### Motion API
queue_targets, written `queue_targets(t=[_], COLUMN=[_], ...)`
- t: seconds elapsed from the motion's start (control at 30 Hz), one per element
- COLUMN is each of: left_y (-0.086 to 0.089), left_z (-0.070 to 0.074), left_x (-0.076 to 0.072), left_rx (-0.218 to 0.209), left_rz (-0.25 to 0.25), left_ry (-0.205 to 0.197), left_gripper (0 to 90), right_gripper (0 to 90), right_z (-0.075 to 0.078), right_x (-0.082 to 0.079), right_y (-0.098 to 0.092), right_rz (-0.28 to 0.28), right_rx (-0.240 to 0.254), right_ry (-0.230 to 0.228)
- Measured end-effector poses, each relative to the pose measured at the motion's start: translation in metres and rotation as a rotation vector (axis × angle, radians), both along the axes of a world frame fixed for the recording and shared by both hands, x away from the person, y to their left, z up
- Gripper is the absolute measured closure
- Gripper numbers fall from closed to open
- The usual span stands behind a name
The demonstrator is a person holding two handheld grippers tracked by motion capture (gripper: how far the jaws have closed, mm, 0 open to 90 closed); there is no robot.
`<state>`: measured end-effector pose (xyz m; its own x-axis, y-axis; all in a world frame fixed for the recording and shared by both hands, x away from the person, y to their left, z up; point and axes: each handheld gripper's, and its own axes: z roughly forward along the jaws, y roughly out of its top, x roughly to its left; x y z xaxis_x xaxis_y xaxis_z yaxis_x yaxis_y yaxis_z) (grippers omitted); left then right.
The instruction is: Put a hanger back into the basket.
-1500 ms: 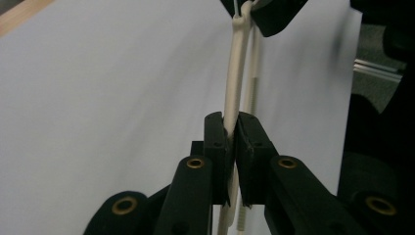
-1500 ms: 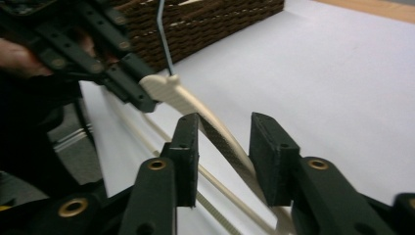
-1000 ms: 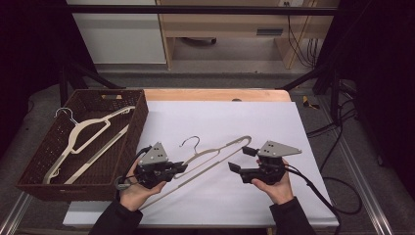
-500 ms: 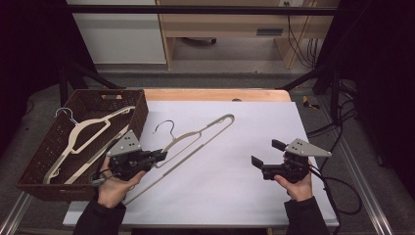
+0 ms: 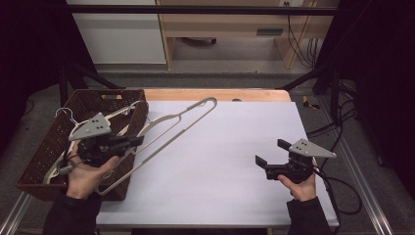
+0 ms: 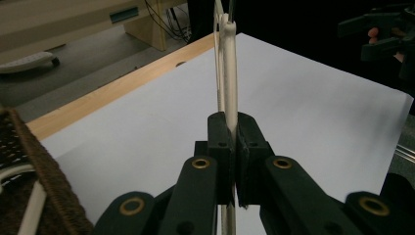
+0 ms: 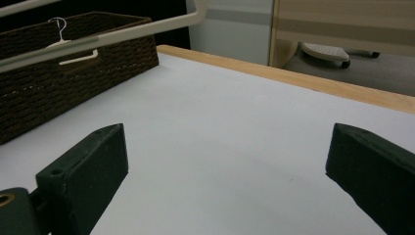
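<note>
Altogether 2 cream hangers show from the high view, beside 1 dark wicker basket [image 5: 44, 161] and 2 hand-held grippers. The carried hanger [image 5: 172, 122] is a slim cream frame with a rounded shoulder end and a thin lower bar; its hook is hard to make out against the basket's weave. It slants up and away from the basket's near right corner, its far end out over the white surface [image 5: 220, 156] and its near end crossing the basket's right wall. The second hanger [image 5: 61, 113] lies inside the basket, its metal hook near the far left rim.

The left gripper [image 5: 128, 142] hangs just over the basket's right wall, and its jaws are pressed together on the carried hanger's bar; the left gripper view shows the cream bar running straight up between the 2 black pads. The right gripper [image 5: 271, 155] sits well to the right of the basket, low over the white surface. Its jaws have just been opening and now stand spread wide, with bare surface between them.
</note>
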<state>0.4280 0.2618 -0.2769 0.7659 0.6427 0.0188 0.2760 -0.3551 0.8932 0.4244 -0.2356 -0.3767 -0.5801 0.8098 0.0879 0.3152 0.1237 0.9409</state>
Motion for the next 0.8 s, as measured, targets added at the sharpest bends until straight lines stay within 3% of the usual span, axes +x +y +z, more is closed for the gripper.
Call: queue_targets(t=[0.13, 0.27, 0.5, 0.8], left_y=[0.025, 0.049, 0.084, 0.119], left_z=[0.019, 0.026, 0.018, 0.008], left_x=[0.005, 0.015, 0.035, 0.058], left_rx=[-0.001, -0.001, 0.003, -0.014], left_rz=[0.027, 0.068, 0.131, 0.149], left_ry=[-0.019, -0.021, -0.016, -0.002], left_gripper=[86.6, 86.6, 86.6, 86.6], right_gripper=[2.3, 2.2, 2.2, 2.2], right_z=[0.0, 0.0, 0.0, 0.0], right_x=[0.0, 0.0, 0.0, 0.0], right_y=[0.0, 0.0, -0.001, -0.001], right_rz=[-0.001, -0.002, -0.003, -0.002], right_rx=[0.001, 0.0, -0.002, -0.004], right_ry=[-0.001, -0.003, -0.003, -0.001])
